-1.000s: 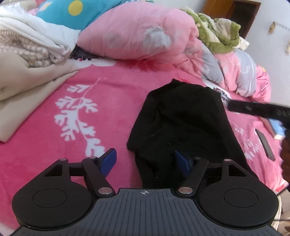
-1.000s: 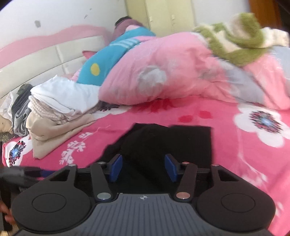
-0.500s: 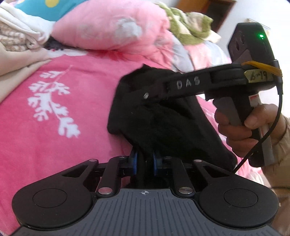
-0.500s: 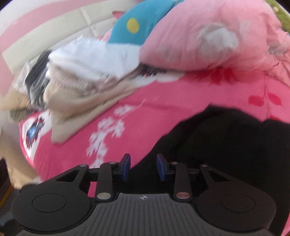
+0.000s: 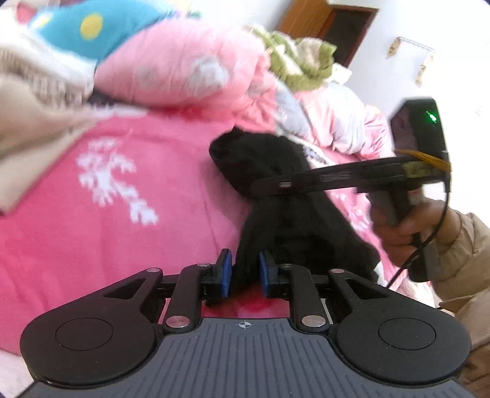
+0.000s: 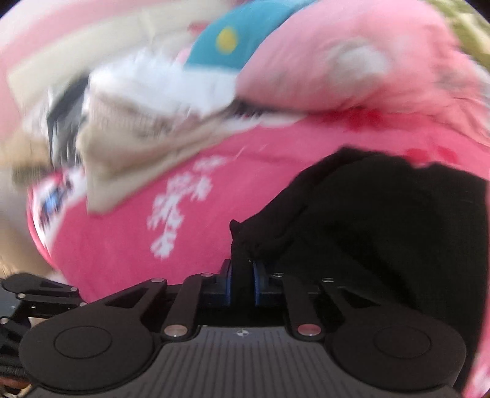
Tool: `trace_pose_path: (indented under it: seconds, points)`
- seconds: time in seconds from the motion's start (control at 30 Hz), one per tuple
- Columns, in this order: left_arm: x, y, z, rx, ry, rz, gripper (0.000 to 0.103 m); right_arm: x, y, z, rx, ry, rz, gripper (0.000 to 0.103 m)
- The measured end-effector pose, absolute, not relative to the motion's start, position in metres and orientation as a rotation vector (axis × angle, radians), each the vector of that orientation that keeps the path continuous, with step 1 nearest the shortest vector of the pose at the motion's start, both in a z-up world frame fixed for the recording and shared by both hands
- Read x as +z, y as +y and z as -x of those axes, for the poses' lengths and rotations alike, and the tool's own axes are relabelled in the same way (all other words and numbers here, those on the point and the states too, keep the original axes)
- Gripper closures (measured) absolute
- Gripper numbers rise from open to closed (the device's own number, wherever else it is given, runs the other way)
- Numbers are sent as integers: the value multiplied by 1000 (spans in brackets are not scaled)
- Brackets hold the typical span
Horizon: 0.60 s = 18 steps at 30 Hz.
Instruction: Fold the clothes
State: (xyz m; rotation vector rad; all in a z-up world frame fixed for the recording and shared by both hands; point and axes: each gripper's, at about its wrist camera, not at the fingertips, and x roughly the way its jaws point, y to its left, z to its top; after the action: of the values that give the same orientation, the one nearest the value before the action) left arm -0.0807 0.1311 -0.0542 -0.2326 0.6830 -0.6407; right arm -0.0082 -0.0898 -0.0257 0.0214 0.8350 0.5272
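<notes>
A black garment (image 5: 275, 171) lies bunched on the pink bedspread (image 5: 92, 232). My left gripper (image 5: 244, 272) is shut on the garment's near edge, the cloth pinched between its blue pads (image 5: 225, 272). My right gripper (image 6: 242, 283) is shut on another edge of the same black garment (image 6: 382, 232). The right gripper also shows in the left wrist view (image 5: 260, 186), reaching across the garment from the right, held by a hand (image 5: 404, 226). The garment is lifted a little at both held edges.
A pile of beige and white folded clothes (image 6: 137, 122) sits at the left of the bed. A pink quilt (image 5: 190, 67) and a blue pillow (image 5: 92, 27) lie at the back. A green fleece (image 5: 294, 61) lies on the quilt. A dark doorway (image 5: 346, 33) is behind.
My right gripper has closed on the garment's edge. My left gripper keeps its hold and has pulled back, stretching the cloth. Both views have shifted and are blurred by motion.
</notes>
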Motion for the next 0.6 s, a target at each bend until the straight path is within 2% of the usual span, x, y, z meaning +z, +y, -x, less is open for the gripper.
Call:
trace_pose_path:
  seconds: [0.23,0.33,0.43,0.5,0.6]
  points:
    - [-38,114,61,-643,665,210,81,32,-198,58,392,639,-206,90]
    - [-32,97,42,-618,657,162,76,46,-241,79,308,555,-247,90]
    - [-29,69,19,-600,636,93,64,48,-278,91,224,502,-294,90]
    - [-29,49,7,-605,618,35,53,39,-300,92,174,504,-339,90]
    - [-31,14,-10,-624,595,-82,48,22,-326,94,107,518,-369,90]
